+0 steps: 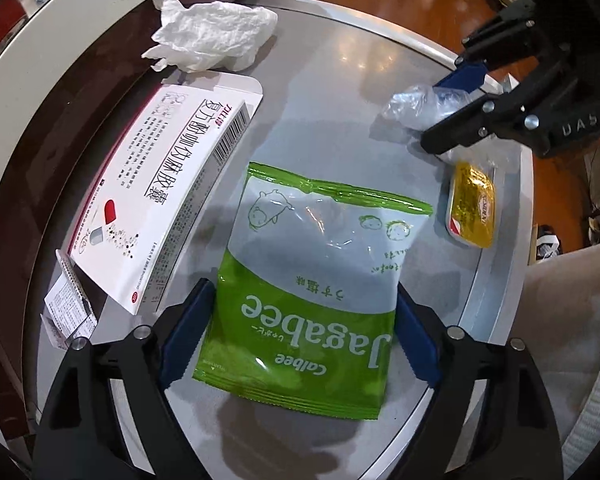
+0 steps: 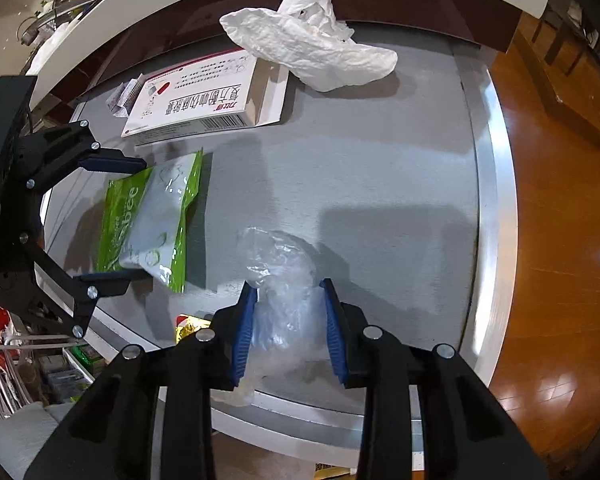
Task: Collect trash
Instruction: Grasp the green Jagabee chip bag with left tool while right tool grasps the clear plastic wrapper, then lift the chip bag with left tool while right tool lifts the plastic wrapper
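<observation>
Barely started: nothing's collected yet. The right gripper (image 2: 288, 320) is pinching the clear plastic wrap (image 2: 278, 264) near the table's (image 2: 380, 168) front edge. The left gripper (image 1: 300, 332) is spread around the chip bag (image 1: 312, 280). Tissue (image 1: 216, 36), medicine box (image 1: 172, 176) and gold packet (image 1: 472, 204) still lie out.

The right gripper (image 2: 290, 330) has its blue fingers (image 2: 245, 334) pressed against both sides of a crumpled clear plastic wrap (image 2: 278, 280) on the grey surface (image 2: 380, 168). To its left the left gripper (image 2: 120, 220) straddles a green snack bag (image 2: 148, 220), with a white medicine box (image 2: 192, 96) and crumpled tissue (image 2: 312, 48) beyond.
</observation>
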